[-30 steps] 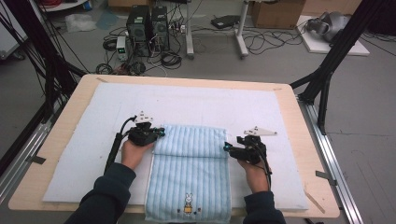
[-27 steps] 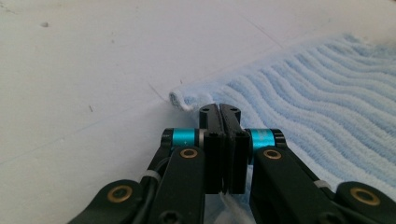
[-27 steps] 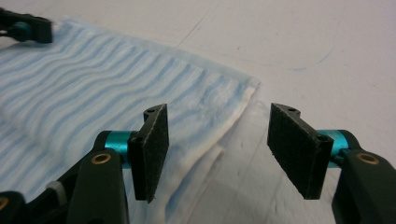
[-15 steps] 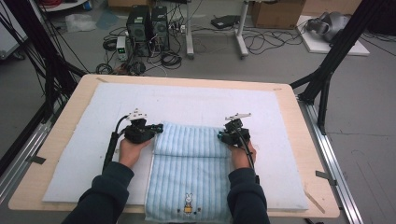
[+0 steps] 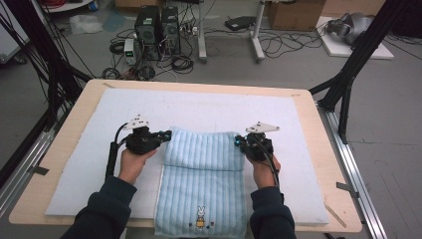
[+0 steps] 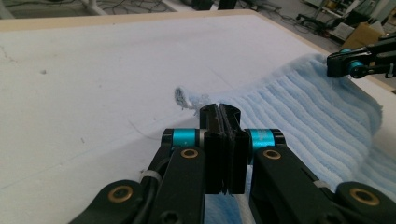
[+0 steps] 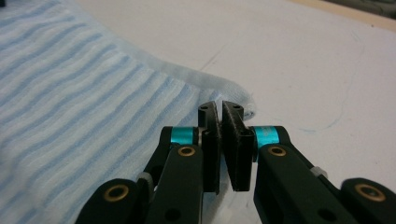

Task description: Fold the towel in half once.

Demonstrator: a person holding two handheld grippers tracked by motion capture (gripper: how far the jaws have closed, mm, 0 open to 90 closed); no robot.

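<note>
Where folded, striped blue towel shows rabbit motif

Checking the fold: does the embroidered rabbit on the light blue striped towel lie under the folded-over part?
No: in the high view the rabbit sits uncovered near the towel's near edge, away from the fold.

One striped blue towel with one rabbit emblem. Two grippers: left gripper, right gripper. One white mat, one wooden table. Two computer towers on floor.
</note>
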